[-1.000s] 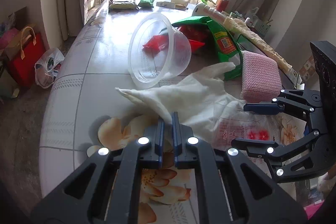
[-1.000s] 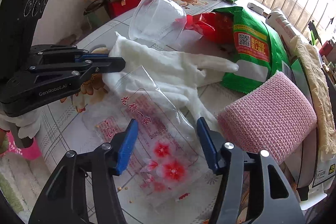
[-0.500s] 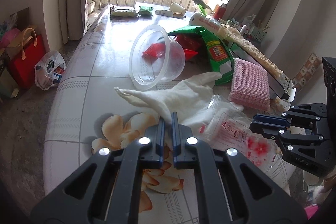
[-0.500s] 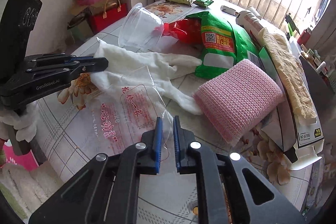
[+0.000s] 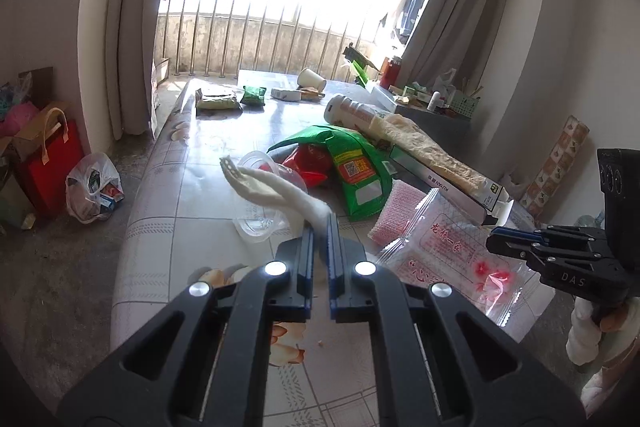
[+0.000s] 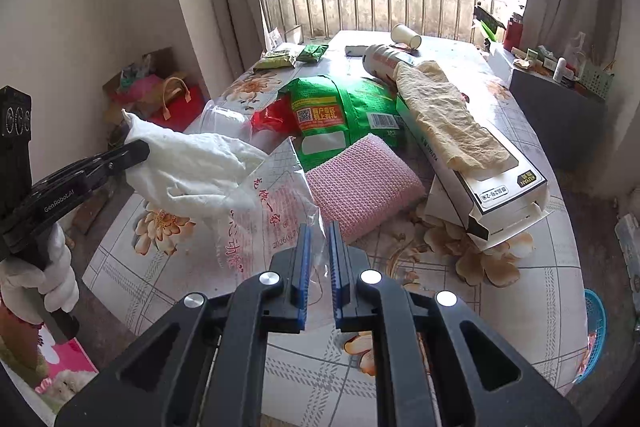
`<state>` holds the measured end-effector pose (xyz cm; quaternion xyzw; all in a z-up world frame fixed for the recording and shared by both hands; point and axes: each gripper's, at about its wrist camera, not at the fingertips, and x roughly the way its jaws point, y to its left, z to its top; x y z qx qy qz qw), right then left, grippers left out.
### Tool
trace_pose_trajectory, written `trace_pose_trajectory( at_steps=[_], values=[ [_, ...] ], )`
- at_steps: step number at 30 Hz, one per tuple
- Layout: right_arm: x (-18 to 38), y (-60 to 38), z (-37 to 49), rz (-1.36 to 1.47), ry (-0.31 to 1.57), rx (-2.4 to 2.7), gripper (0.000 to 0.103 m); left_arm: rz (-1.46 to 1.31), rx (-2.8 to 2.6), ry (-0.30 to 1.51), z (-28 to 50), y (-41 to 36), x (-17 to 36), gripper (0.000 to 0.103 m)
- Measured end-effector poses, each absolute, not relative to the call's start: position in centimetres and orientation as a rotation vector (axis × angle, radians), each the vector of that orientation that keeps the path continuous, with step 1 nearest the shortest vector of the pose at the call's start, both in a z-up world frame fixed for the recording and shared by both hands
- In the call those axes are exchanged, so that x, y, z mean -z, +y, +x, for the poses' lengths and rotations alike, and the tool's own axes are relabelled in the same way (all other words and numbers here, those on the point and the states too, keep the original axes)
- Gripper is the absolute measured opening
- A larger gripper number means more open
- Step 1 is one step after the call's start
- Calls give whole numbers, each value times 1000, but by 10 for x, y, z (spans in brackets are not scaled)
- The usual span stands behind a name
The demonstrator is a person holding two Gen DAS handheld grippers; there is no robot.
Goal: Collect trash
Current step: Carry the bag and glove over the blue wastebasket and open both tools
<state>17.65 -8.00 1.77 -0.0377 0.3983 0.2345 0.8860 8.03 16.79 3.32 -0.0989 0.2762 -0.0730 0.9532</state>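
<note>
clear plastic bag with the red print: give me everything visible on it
The clear plastic bag with red print is a thin, crinkly, see-through pouch with red characters, red flowers and a serrated edge. It looks empty or nearly so. The right hand-held gripper is shut on one edge, holding it lifted and tilted above the floral table. In the right wrist view the white cloth glove overlaps its top; contact unclear.

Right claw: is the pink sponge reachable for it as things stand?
Probably not yet. The sponge lies uncovered just ahead of the right claw, but that claw is shut on the clear bag, so it has no free grip.
</note>
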Motion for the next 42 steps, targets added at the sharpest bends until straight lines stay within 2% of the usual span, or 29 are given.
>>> trace_pose_trajectory(
  at_steps=[3,6,8,9,11,16,20,23,26,33,42],
  values=[
    [-23,-92,174,-42,810,-465,10,-42,81,513,81,153,-50,4],
    [-26,-104,169,-7,799,-443,10,-153,175,502,79,158,-72,3],
    [-27,-110,163,5,788,-426,10,0,126,435,74,142,-82,4],
    [-26,-114,162,18,787,-422,10,20,108,482,85,142,-75,4],
    [-23,-120,160,53,793,-417,10,-77,134,630,108,155,-58,3],
    [-21,-138,153,113,790,-400,10,-1,258,448,64,129,-103,3],
    [-19,-160,153,215,780,-398,10,-59,275,521,74,130,-109,3],
    [-26,-178,145,257,738,-388,10,-165,409,484,63,128,-128,3],
    [-30,-204,137,304,705,-362,10,-150,458,480,65,108,-141,3],
    [-30,-290,105,435,628,-225,10,-148,676,543,91,21,-151,3],
    [4,-442,55,585,576,233,10,26,959,652,157,-200,-135,4]
  ],
)
